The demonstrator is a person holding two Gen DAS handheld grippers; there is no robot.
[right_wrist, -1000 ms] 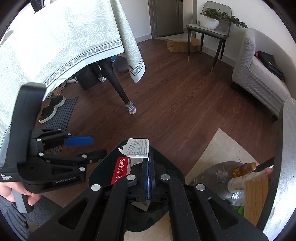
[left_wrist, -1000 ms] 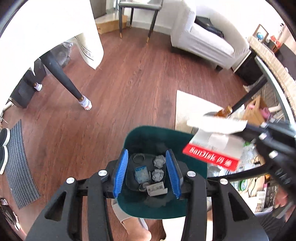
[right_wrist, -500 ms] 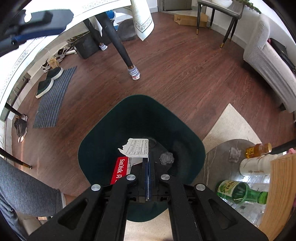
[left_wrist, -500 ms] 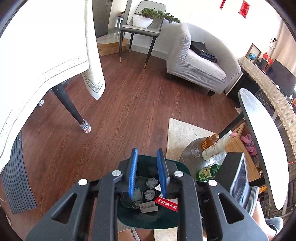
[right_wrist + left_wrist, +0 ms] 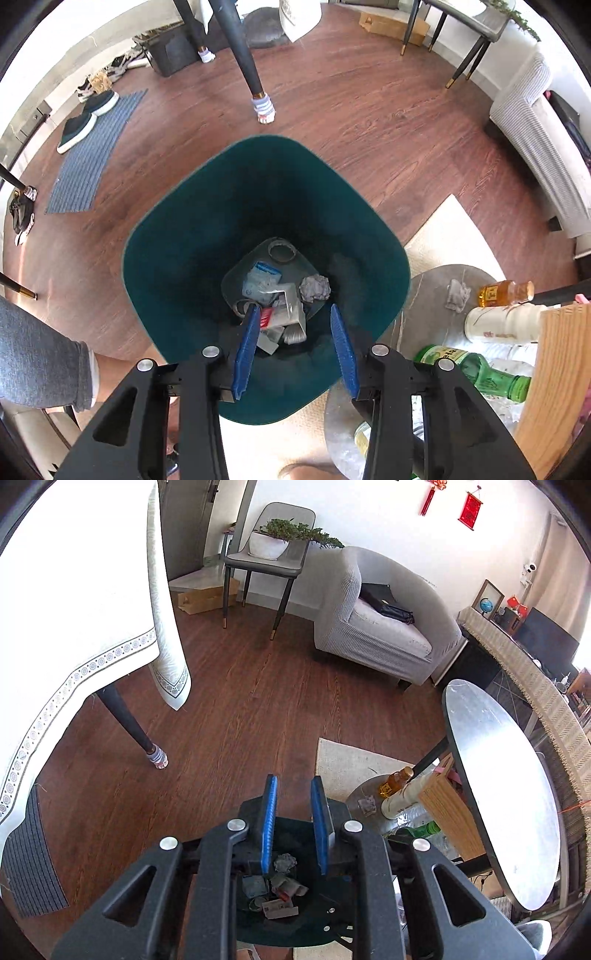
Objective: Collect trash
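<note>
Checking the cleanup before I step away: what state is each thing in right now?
Green bin: upright, open-topped, trash at the bottom.
Red-and-white package: lying loose in the bin.
Right gripper: jaws just opened, nothing between them.
Left gripper: jaws narrowly apart, empty.
Crumpled tissue: lying on the low round table.
Green bottle: on its side.
Amber bottle: on its side.

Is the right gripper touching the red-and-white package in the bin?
Apart. The right wrist view shows the right gripper open above the bin, with the package lying loose at the bottom.
</note>
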